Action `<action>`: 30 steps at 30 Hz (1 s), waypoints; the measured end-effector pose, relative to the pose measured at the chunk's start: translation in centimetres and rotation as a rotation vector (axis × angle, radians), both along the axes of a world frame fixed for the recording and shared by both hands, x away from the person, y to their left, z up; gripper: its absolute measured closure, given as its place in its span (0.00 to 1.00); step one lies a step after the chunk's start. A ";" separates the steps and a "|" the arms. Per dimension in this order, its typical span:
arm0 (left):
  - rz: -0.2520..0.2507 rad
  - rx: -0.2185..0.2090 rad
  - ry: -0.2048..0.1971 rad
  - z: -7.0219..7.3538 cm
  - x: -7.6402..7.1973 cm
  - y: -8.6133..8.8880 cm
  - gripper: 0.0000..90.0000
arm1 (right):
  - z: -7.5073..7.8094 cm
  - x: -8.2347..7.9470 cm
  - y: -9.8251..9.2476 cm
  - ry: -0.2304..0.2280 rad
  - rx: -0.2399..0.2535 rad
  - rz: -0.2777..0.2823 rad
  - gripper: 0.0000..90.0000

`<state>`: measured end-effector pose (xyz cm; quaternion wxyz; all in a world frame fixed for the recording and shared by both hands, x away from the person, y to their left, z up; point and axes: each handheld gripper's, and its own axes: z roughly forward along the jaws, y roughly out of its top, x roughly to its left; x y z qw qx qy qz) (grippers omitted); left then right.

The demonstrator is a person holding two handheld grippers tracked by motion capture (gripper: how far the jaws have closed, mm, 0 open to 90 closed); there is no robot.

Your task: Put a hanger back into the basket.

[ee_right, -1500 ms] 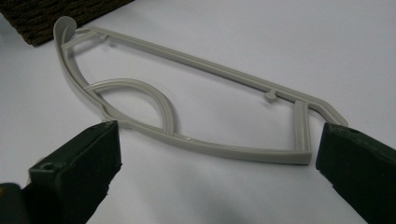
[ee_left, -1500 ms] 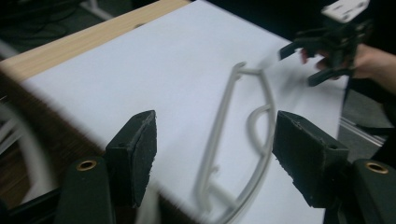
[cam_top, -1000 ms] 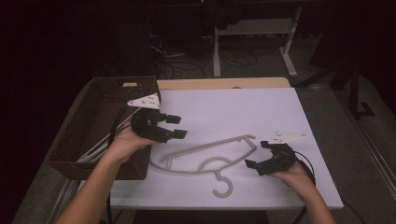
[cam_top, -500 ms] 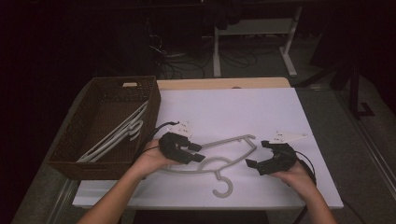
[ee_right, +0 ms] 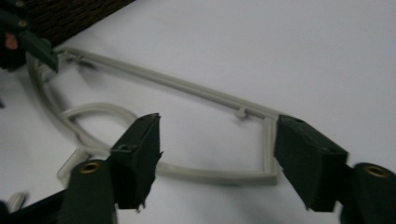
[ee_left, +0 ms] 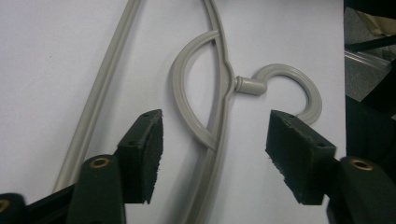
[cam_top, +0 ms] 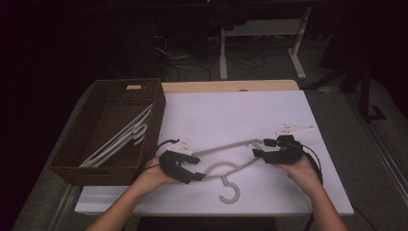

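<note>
Both the left gripper [cam_top: 195, 167] and right gripper [cam_top: 260, 147] hover with fingers released over the hanger [cam_top: 230, 162] on the tabletop [cam_top: 231, 115], seemingly ready to clench its ends and lift.

My grey plastic hanger [cam_top: 226, 166] lies flat on the white tabletop [cam_top: 250, 115], toward six o'clock, its hook [cam_top: 229, 192] curling toward me at six, its straight bar running from nine up to three between my two open claws.
</note>
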<state>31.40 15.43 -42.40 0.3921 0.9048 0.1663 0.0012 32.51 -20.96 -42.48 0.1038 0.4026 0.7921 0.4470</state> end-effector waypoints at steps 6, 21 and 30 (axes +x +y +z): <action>0.007 -0.006 -0.011 -0.7 -0.2 0.2 0.27 | 0.5 2.0 0.8 0.021 -0.015 -0.014 0.62; -0.011 -0.014 -0.010 -1.3 -0.1 0.2 0.04 | -0.7 7.0 3.3 0.084 -0.212 -0.066 0.99; -0.021 -0.008 -0.010 -1.4 -0.1 0.1 0.05 | -2.0 7.5 3.3 0.111 -0.246 -0.076 0.99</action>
